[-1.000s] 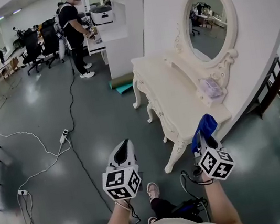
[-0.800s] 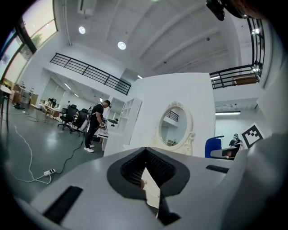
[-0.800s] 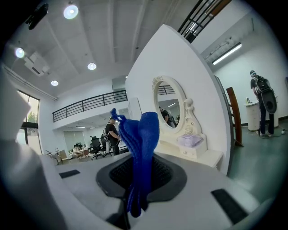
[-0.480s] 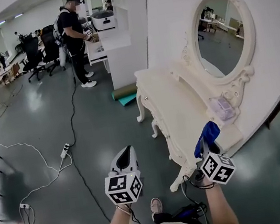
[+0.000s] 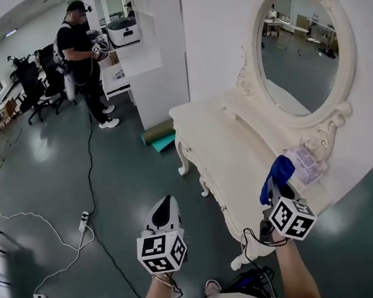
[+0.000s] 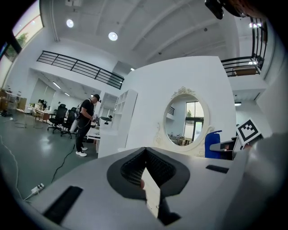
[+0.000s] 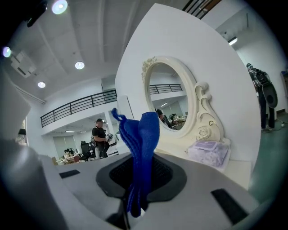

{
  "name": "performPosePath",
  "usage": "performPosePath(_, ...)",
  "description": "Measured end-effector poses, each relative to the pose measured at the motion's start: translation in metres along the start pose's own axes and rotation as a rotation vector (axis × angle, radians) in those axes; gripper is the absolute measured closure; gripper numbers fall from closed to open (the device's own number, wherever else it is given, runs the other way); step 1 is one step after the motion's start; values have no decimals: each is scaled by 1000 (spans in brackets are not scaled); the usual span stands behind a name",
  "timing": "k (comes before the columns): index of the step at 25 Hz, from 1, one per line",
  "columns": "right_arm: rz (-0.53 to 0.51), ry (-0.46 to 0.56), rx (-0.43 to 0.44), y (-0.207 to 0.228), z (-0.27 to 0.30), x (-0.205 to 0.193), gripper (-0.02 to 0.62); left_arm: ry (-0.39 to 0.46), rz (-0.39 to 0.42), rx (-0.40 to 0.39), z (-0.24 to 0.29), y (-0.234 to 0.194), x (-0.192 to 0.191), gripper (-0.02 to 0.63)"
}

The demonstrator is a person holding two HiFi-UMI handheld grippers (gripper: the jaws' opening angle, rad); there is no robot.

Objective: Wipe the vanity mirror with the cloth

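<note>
Right gripper point(image 5: 275, 192) pinches a blue cloth point(image 5: 279, 168), bunched upward ready to reach the vanity mirror point(image 5: 303, 47); left gripper point(image 5: 165, 210), closed and empty, hangs aside.

Ahead of the jaws of the right gripper point(image 5: 276, 188) and a bit up, the way to the mirror point(image 5: 304, 47) is open over the bare white table point(image 5: 217, 143) top. Only a small clear pack point(image 5: 307, 160) sits in the way, ahead and to the right of those jaws, at the foot of the mirror. Ahead of the jaws of the left gripper point(image 5: 167, 204) there is lots of open floor point(image 5: 33, 163) with a black cable point(image 5: 88, 164) lying across it, the table stands close on their right, and far ahead a person point(image 5: 78, 49) and a white desk point(image 5: 137, 64) block the way.
</note>
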State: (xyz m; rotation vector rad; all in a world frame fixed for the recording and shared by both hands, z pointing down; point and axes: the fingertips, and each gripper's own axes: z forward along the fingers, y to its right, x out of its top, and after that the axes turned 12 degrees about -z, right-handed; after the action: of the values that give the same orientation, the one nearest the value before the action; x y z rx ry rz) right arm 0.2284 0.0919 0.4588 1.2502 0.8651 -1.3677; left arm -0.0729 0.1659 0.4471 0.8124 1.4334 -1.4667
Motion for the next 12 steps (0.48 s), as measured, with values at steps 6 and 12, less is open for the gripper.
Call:
performPosePath(6, -49, -3, -23, 8, 31, 5, 529, -50, 17, -57, 61, 6, -3, 601)
performPosePath(12, -9, 17, -108, 32, 49, 10, 529, -107, 60, -198, 128, 32, -6, 601)
